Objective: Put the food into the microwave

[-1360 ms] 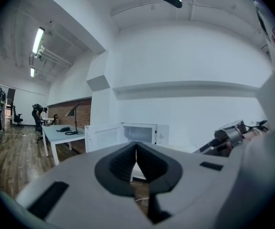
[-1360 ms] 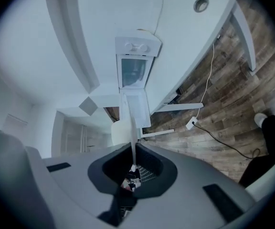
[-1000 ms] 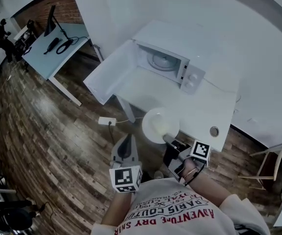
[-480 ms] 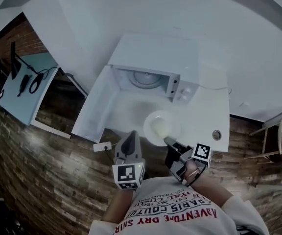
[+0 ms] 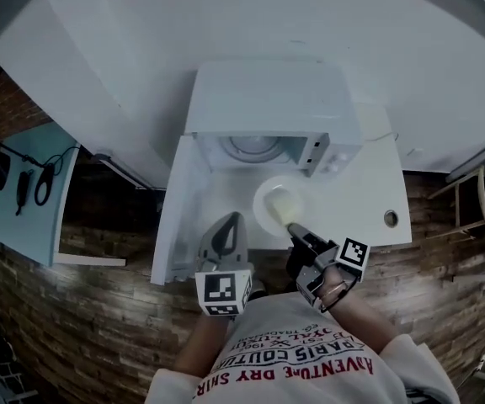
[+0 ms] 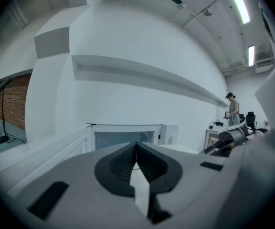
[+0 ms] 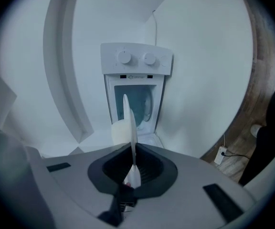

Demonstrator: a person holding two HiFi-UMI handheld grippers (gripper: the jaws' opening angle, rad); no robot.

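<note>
Right claw (image 5: 294, 228) pinches the plate (image 5: 274, 205) over the white table (image 5: 370, 202); left claw (image 5: 231, 220) closed on nothing.

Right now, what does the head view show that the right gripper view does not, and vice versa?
Head view only: the person's printed shirt and a blue desk with cables on it, off to the left. Right gripper view only: the right gripper's tongs pinching the white plate's rim, seen edge-on. Both: the open microwave, the pale food on the plate, and the white table.
</note>
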